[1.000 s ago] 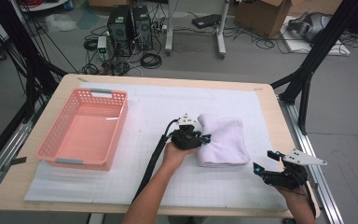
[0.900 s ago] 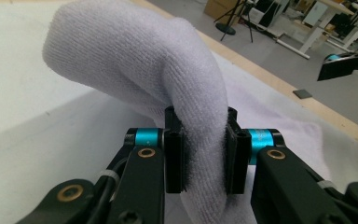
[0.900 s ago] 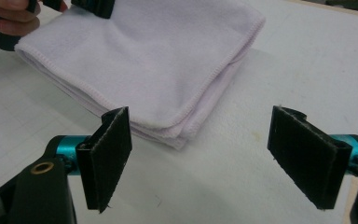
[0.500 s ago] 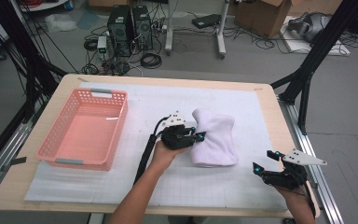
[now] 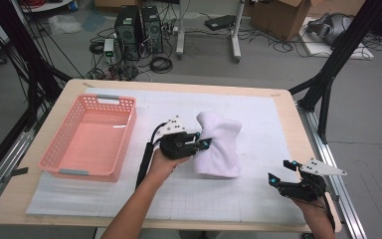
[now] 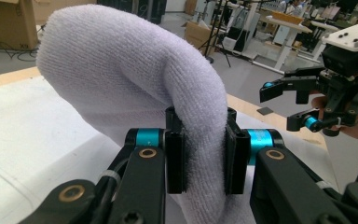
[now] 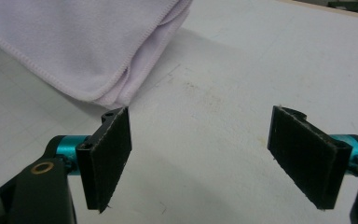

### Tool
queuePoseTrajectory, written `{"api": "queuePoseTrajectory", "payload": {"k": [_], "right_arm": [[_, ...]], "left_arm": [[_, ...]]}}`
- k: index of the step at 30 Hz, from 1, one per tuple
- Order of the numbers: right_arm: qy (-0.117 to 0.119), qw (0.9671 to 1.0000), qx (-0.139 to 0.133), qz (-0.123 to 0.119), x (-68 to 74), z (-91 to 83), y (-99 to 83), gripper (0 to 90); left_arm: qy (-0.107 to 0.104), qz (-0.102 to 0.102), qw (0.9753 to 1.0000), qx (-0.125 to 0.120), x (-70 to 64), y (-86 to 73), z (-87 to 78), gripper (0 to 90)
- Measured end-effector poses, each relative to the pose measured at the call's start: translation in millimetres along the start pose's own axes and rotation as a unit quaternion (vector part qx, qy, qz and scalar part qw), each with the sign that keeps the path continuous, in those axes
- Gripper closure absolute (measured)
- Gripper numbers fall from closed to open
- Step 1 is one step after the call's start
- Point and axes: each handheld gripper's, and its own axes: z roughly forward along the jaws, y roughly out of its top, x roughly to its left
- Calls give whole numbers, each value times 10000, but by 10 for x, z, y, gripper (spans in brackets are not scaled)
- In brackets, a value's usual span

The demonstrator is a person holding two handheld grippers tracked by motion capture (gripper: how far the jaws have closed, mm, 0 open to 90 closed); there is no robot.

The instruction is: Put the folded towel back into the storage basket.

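Observation:
A folded white towel (image 5: 219, 144) lies on the white mat at the table's middle, its left edge lifted. My left gripper (image 5: 203, 143) is shut on that edge; in the left gripper view the towel (image 6: 135, 79) arches up and is pinched between the two black pads (image 6: 175, 161). My right gripper (image 5: 281, 172) stands open near the table's front right edge, apart from the towel. Its pads (image 7: 109, 156) are wide apart over bare mat, with a corner of the towel (image 7: 98, 51) beyond them.
A pink plastic basket (image 5: 87, 139) stands with nothing in it at the left of the mat (image 5: 258, 114). The table's right edge (image 5: 306, 144) is close to my right gripper. Computers, cables and boxes lie on the floor behind the table.
My left gripper has dragged the towel's pinched edge to the left and raised it, so the towel bunches up. The right gripper has barely moved.

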Motion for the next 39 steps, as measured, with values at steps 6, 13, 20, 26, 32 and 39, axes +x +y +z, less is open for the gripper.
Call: {"api": "queuePoseTrajectory", "payload": {"k": [6,13,20,26,32,39], "right_arm": [[-7,10000,-25,-36,1,0,4,205],[27,10000,-29,-24,9,10,13,205],[20,10000,-48,12,6,2,14,205],[21,10000,-36,0,15,8,17,205],[36,10000,-34,-27,33,22,34,205],[43,10000,-32,-50,41,39,41,205]], "left_arm": [[25,59,9999,-103,18,68,-164,750],[-7,86,9996,-251,35,144,-324,751],[26,72,9996,-254,66,183,-482,750],[71,71,9994,-342,78,253,-634,750],[149,122,9987,-480,115,382,-891,750],[248,98,9979,-590,182,499,-1212,750]]}}
